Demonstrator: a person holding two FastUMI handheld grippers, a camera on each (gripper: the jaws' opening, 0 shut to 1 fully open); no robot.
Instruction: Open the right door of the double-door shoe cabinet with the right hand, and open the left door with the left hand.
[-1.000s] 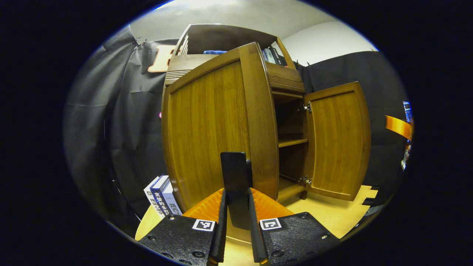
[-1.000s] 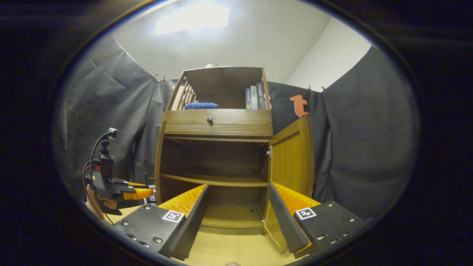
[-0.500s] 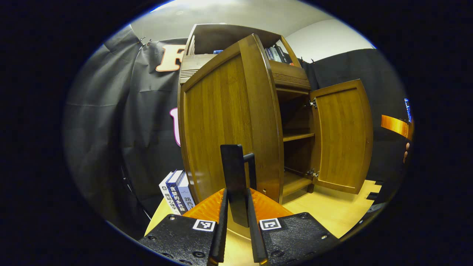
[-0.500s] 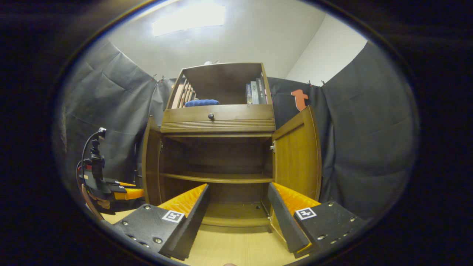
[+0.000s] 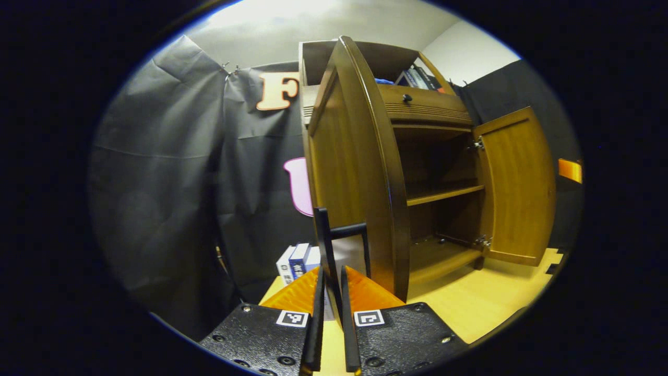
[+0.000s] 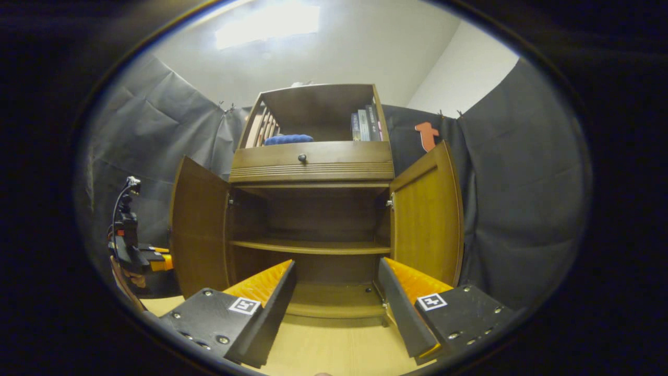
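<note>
The left gripper [image 5: 330, 292], jaws narrowed on the upright black bar handle [image 5: 324, 245] of the brown wooden left door [image 5: 342, 172], was seen just ahead of that swung-out door, while the right gripper [image 6: 336, 292], jaws wide and empty, was held well short of the open right door [image 6: 425, 214].

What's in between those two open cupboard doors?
In the right gripper view, between the left door and right door lies the cabinet's open inside with one bare shelf.

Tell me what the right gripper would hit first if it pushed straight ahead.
Probably nothing near: the open right gripper points into the brown wooden shoe cabinet, between both open doors, toward its bottom board and back wall. Depth is unclear.
</note>
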